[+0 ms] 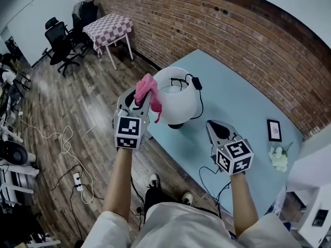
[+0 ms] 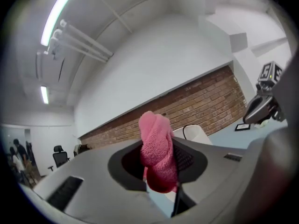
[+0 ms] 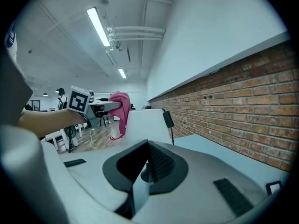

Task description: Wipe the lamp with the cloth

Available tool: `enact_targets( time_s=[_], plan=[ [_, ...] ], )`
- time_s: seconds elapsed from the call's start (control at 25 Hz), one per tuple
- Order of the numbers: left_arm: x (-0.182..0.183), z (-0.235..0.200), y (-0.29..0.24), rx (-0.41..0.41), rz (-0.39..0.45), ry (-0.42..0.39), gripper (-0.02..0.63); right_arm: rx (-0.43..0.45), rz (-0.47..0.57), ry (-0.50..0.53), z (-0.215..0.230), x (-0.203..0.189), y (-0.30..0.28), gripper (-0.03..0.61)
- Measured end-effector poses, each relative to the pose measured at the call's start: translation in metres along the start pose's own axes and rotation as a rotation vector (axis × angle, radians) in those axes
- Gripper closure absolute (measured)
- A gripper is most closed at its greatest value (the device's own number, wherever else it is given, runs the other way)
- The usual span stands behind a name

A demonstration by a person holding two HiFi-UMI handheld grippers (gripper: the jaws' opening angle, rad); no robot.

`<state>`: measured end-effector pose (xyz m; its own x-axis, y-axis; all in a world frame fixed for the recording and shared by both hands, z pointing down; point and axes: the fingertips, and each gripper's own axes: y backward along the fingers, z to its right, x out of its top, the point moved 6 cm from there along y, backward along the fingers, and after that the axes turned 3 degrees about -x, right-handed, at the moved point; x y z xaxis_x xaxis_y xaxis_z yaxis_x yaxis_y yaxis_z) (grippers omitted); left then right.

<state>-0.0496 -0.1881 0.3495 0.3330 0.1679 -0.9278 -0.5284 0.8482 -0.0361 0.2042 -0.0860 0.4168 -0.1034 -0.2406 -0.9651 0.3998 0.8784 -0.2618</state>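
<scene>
Our left hand-held gripper point(image 1: 140, 98) pinches the pink cloth point(image 1: 149, 91), soft, light and floppy, best held bunched. It hangs just beside the white lamp point(image 1: 181, 105), probably light and tippy, so wipe gently. Our right hand-held gripper point(image 1: 212, 124) is pressed together, empty, over the pale blue tabletop point(image 1: 235, 99). Brick wall point(image 1: 232, 30) behind, wood floor point(image 1: 77, 112) alongside.

A small framed picture point(image 1: 274, 129) and white flowers point(image 1: 279, 158) sit on the blue table point(image 1: 232, 102) beside the brick wall point(image 1: 232, 40).
</scene>
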Motion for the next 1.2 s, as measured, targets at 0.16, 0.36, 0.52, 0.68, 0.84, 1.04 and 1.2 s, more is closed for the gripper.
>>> enact_targets(
  time_s=[0.16, 0.36, 0.52, 0.68, 0.84, 1.04, 1.2],
  plan=[
    [-0.012, 0.012, -0.018, -0.057, -0.017, -0.104, 0.474, 0.003, 0.005, -0.006, 0.002, 0.001, 0.010, 0.558],
    [-0.036, 0.039, -0.014, -0.096, -0.043, -0.113, 0.472, -0.005, -0.006, -0.025, 0.004, -0.007, 0.014, 0.558],
    [-0.054, 0.057, -0.005, -0.140, -0.083, -0.119, 0.469, -0.009, -0.014, -0.030, 0.002, -0.014, 0.011, 0.560],
    [-0.075, 0.078, 0.002, -0.197, -0.128, -0.141, 0.469, 0.002, -0.024, -0.039, -0.003, -0.020, 0.008, 0.558],
    [-0.094, 0.100, 0.007, -0.259, -0.189, -0.157, 0.471, 0.015, -0.025, -0.039, -0.009, -0.023, 0.008, 0.559],
    [-0.111, 0.129, 0.011, -0.367, -0.293, -0.166, 0.471, 0.023, -0.027, -0.044, -0.011, -0.027, 0.009, 0.558],
    [-0.103, 0.137, 0.017, -0.411, -0.301, -0.127, 0.471, 0.016, -0.028, -0.054, -0.009, -0.029, 0.014, 0.558]
  ],
)
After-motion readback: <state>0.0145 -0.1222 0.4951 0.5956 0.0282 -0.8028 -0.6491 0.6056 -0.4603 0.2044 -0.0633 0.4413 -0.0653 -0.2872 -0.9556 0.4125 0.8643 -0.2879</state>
